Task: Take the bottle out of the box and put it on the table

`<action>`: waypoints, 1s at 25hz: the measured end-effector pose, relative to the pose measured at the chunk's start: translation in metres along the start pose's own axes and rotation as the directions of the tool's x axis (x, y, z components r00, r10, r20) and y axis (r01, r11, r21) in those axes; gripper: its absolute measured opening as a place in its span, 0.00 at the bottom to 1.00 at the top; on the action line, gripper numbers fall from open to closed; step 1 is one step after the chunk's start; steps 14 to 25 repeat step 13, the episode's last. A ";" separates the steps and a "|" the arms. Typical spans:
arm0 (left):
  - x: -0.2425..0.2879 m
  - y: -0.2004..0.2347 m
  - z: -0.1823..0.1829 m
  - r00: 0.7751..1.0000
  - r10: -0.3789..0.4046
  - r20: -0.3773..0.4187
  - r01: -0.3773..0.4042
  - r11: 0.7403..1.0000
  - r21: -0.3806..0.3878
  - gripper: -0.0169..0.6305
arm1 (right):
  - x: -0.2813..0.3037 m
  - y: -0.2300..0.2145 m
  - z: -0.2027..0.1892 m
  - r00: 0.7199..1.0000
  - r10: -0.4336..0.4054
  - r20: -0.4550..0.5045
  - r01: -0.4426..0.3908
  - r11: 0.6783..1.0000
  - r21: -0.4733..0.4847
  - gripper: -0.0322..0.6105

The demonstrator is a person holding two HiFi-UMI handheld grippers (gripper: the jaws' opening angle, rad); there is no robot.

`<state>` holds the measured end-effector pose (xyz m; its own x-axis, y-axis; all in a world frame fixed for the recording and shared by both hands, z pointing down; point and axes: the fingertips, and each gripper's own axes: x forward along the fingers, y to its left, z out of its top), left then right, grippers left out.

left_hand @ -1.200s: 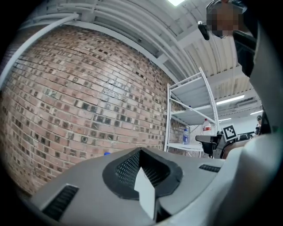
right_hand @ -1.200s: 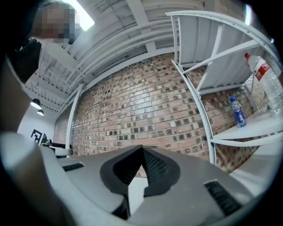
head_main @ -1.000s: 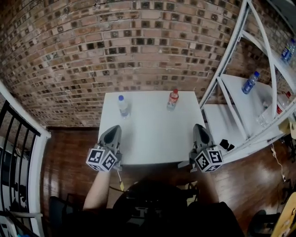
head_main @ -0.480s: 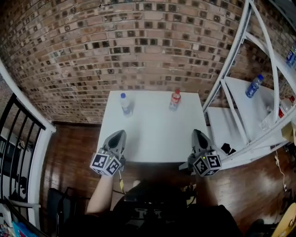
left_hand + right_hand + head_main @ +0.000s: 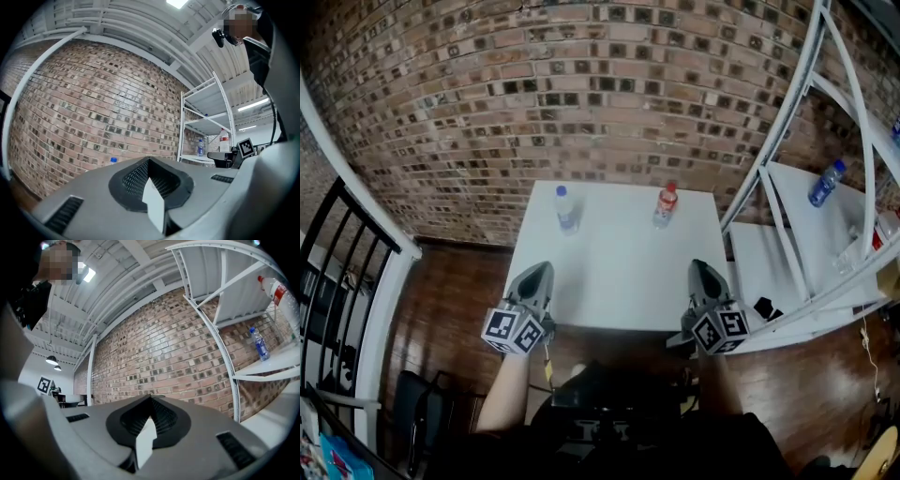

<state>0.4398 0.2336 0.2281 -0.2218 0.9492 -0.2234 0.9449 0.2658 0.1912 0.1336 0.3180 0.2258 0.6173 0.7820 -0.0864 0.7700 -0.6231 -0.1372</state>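
Two clear bottles stand upright at the far side of the white table [image 5: 614, 272]: one with a blue cap [image 5: 567, 208] on the left, one with a red cap and label [image 5: 666, 204] on the right. My left gripper [image 5: 539, 272] is over the table's near left edge, shut and empty. My right gripper [image 5: 701, 269] is over the near right edge, also shut and empty. The left gripper view has the closed left gripper [image 5: 149, 160] and the blue cap [image 5: 113, 160] just above it. The right gripper [image 5: 151, 397] faces the brick wall. No box is in any view.
A white metal shelf rack [image 5: 787, 225] stands right of the table with a blue-label bottle [image 5: 825, 183] on a shelf and a small black item [image 5: 764, 307] lower down. More bottles [image 5: 259, 344] are on that rack. A black railing [image 5: 337, 262] lies at the left, a brick wall behind.
The head view has drifted, so the table and bottles sit a little further right and lower. The left gripper has shifted slightly along the near edge. Both grippers stay shut.
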 end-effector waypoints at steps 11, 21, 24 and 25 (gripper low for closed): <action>0.002 0.003 0.002 1.000 -0.011 -0.005 0.011 1.000 0.000 0.03 | 0.001 0.005 0.003 1.000 0.013 0.002 -0.013 1.000 0.017 0.05; 0.002 0.004 0.004 1.000 -0.011 -0.005 0.011 1.000 -0.001 0.03 | 0.001 0.006 0.003 1.000 0.012 -0.005 -0.012 1.000 0.013 0.05; 0.002 0.004 0.004 1.000 -0.011 -0.005 0.011 1.000 -0.001 0.03 | 0.001 0.006 0.003 1.000 0.012 -0.005 -0.012 1.000 0.013 0.05; 0.002 0.004 0.004 1.000 -0.011 -0.005 0.011 1.000 -0.001 0.03 | 0.001 0.006 0.003 1.000 0.012 -0.005 -0.012 1.000 0.013 0.05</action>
